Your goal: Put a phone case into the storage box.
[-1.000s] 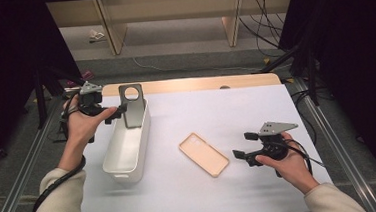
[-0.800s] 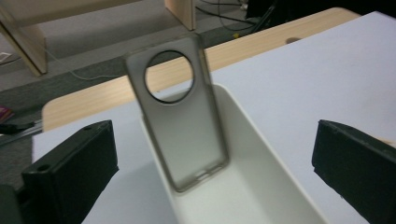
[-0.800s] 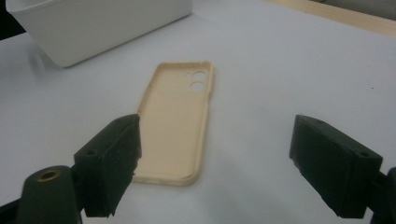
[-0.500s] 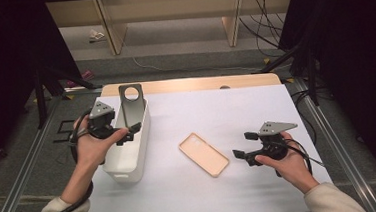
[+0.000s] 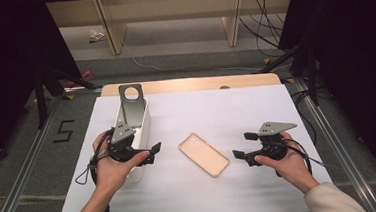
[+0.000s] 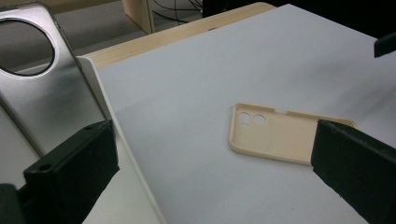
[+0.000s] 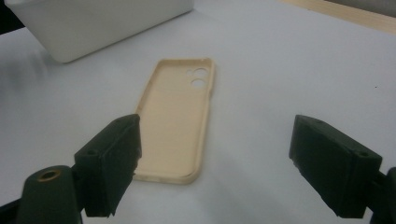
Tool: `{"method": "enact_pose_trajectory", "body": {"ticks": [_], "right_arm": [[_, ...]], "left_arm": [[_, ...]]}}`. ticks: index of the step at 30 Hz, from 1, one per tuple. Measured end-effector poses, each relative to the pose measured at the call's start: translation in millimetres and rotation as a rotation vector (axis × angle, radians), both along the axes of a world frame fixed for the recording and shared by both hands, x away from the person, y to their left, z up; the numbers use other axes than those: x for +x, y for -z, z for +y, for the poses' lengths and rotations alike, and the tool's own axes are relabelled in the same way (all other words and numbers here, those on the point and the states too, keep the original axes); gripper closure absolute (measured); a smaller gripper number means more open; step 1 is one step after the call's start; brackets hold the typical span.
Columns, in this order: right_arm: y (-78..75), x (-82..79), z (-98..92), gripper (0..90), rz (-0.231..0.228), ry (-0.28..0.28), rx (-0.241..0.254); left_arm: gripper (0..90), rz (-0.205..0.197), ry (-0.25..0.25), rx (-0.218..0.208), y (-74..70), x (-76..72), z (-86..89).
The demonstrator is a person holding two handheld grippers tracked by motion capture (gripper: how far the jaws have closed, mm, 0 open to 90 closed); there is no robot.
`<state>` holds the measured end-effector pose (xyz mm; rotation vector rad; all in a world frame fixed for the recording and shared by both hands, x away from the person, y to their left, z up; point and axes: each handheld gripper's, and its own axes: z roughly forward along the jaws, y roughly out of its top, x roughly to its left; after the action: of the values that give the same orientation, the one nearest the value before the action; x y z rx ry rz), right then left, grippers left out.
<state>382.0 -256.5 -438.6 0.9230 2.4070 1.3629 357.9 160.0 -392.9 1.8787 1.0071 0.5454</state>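
A beige phone case [image 5: 204, 154] [image 6: 279, 136] [image 7: 180, 114] lies open side up on the white table [image 5: 236, 112], between both hands. A grey phone case with a round camera hole [image 5: 131, 104] [image 6: 44, 93] leans upright in the far end of a white bin [image 5: 143, 134] [image 7: 93, 23] at the left. My left gripper [image 5: 152, 152] [image 6: 215, 172] hovers over the bin's near end, open and empty, jaws pointing right toward the beige case. To the case's right, my right gripper [image 5: 244, 144] [image 7: 215, 170] is open and empty, jaws facing it.
The table's wooden far edge [image 5: 189, 84] borders a floor with cables [image 5: 265, 15] and wooden posts [image 5: 232, 17]. Metal rails [image 5: 29, 162] run along both sides of the table. Bare white surface lies behind and in front of the beige case.
My left gripper has moved from the bin's far end toward me, to over its near end. The right gripper and both cases have stayed put.
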Motion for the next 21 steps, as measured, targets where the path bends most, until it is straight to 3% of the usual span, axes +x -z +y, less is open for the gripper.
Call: {"method": "enact_pose_trajectory", "body": {"ticks": [10,13,21], "right_arm": [[0.5,0.3,3.1,17.9,-0.002,-0.009,-0.005],[0.7,0.7,4.2,17.9,-0.002,-0.011,-0.005],[1.4,1.1,5.0,18.0,0.002,-0.013,-0.007]], "left_arm": [[0.0,-0.05,0.027,0.011,15.4,-27.4,2.5],[0.0,-0.063,0.041,-0.001,14.9,-30.8,3.4],[0.0,-0.066,0.072,0.029,17.9,-33.3,-2.3]]}}
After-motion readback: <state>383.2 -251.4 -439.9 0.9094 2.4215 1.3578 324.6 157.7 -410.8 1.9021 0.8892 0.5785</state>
